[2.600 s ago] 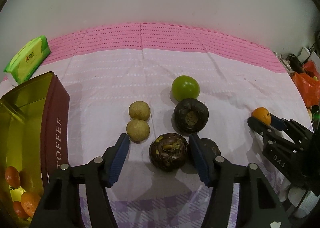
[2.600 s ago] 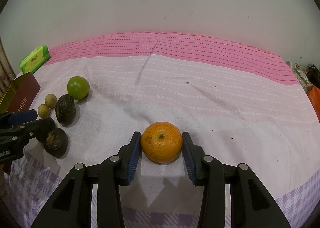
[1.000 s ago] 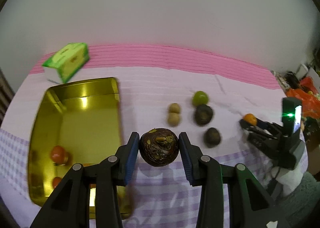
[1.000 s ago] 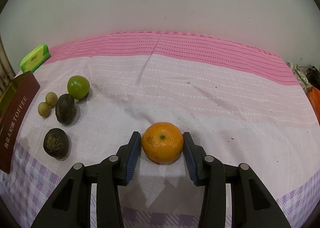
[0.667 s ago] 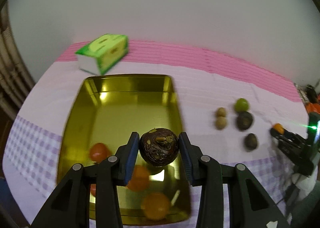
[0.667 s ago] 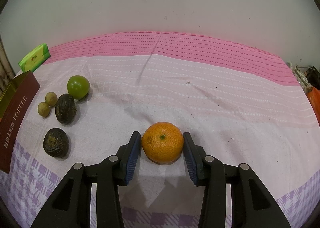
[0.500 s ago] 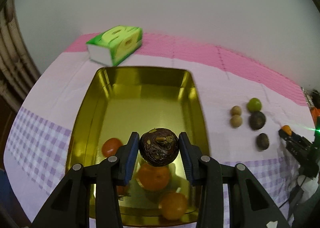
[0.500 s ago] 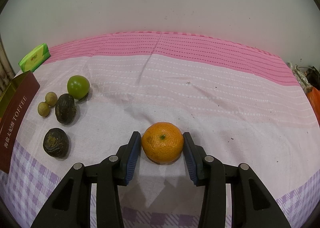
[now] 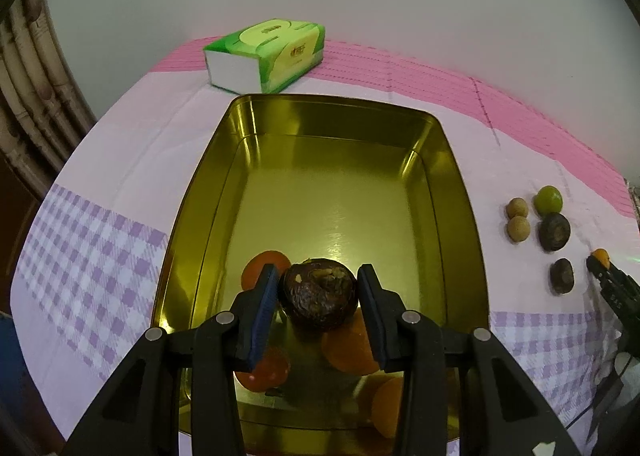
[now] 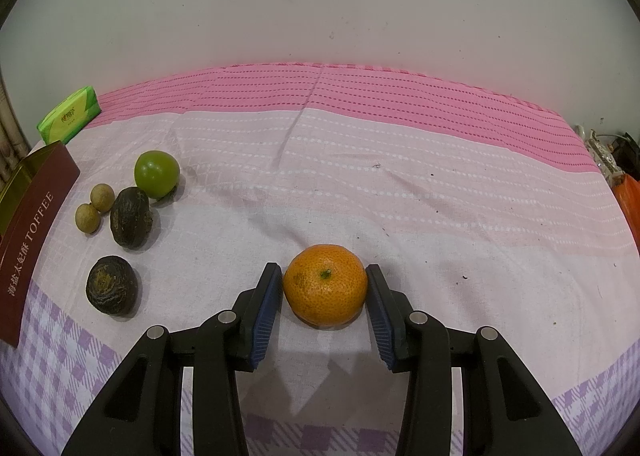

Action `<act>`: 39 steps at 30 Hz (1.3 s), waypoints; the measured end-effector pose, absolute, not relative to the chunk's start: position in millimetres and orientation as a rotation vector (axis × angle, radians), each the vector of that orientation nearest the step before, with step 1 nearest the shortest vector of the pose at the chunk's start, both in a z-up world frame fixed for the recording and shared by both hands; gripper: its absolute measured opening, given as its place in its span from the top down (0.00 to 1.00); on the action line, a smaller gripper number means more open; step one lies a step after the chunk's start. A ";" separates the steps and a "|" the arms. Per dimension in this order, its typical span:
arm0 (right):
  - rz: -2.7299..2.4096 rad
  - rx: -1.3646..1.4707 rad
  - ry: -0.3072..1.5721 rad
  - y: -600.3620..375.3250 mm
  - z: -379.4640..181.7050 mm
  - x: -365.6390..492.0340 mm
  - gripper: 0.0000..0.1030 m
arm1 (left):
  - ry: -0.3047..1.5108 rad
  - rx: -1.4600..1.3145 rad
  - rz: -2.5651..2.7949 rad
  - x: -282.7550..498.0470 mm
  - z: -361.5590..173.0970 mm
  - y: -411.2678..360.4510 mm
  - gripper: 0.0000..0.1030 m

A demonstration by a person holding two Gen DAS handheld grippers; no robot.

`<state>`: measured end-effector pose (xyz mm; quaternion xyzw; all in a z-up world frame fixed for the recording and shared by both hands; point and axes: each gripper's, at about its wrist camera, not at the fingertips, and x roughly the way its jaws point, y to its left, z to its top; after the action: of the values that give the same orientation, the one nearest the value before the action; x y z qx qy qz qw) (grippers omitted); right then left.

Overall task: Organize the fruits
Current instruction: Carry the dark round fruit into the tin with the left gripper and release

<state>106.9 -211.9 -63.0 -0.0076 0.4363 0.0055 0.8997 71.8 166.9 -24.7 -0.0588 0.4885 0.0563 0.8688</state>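
Note:
My left gripper (image 9: 318, 271) is shut on a dark brown wrinkled fruit (image 9: 318, 296), held just above the near end of the open gold tin (image 9: 332, 101). Several oranges lie on the tin's floor below it, one (image 9: 260, 270) to the left and another (image 9: 348, 348) underneath. In the right wrist view my right gripper (image 10: 323, 268) is shut on an orange (image 10: 325, 288) that rests on the cloth. That gripper and its orange (image 9: 601, 256) also show small at the right edge of the left wrist view.
On the cloth right of the tin lie a green fruit (image 10: 157, 173), two small tan fruits (image 10: 102, 197), and two dark fruits (image 10: 131, 222) (image 10: 113, 290). A green tissue pack (image 9: 266, 54) sits behind the tin. The tin's red side (image 10: 32, 240) reads TOFFEE.
My left gripper carried the dark fruit leftward from the cloth to over the tin and sank toward the oranges inside. The right gripper and its orange stayed still.

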 end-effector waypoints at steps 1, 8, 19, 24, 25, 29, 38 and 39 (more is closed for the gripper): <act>0.011 -0.015 0.903 -211.6 -63.0 107.0 0.57 | 1.021 -0.114 0.123 71.4 -25.0 166.7 0.64; 0.011 -0.016 0.903 -211.5 -62.9 107.0 0.57 | 1.018 -0.105 0.132 69.1 -26.5 167.2 0.64; 0.011 -0.015 0.903 -211.7 -62.8 106.7 0.57 | 1.013 -0.093 0.141 65.9 -26.0 167.6 0.64; 0.014 -0.010 0.903 -213.1 -63.2 106.7 0.57 | 1.011 -0.094 0.148 64.3 -25.9 167.8 0.63; 0.016 -0.006 0.903 -214.0 -63.5 106.7 0.57 | 1.011 -0.100 0.146 64.1 -25.6 168.2 0.63; 0.015 -0.013 0.904 -214.0 -64.3 105.4 0.55 | 1.020 -0.121 0.130 64.1 -25.0 168.7 0.63; 0.010 -0.012 0.908 -211.3 -62.6 104.4 0.55 | 0.998 -0.149 0.105 61.8 -18.1 165.0 0.47; 0.008 -0.012 0.909 -210.8 -62.6 104.7 0.55 | 0.996 -0.150 0.099 61.9 -17.4 164.4 0.47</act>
<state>104.7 -210.8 -62.6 -0.0058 0.4391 0.0040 0.8984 61.9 164.4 -17.4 -0.0718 0.4771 0.0473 0.8747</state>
